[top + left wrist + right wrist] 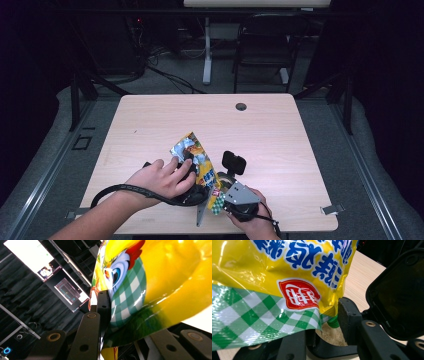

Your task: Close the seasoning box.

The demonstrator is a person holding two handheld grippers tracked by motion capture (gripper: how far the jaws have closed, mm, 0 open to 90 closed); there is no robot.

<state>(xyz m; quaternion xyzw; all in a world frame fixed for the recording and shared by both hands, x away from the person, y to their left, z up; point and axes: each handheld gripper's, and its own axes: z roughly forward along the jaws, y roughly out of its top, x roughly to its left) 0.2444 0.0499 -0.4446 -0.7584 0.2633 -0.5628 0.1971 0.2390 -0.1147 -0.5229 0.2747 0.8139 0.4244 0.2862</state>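
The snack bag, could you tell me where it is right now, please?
In the high view the snack bag stands up off the table near its front edge, between the left gripper and the right gripper.

L claw (pixel 192 175) & R claw (pixel 225 192) both clamped, side by side.

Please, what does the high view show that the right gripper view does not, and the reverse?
The high view adds: the whole table with its round hole, a chair behind it, and the person's left hand and right hand at the snack bag. The right gripper view adds the bag's print up close: a red label, blue characters and a green checked band. Both share the yellow snack bag and the pale wooden table top.
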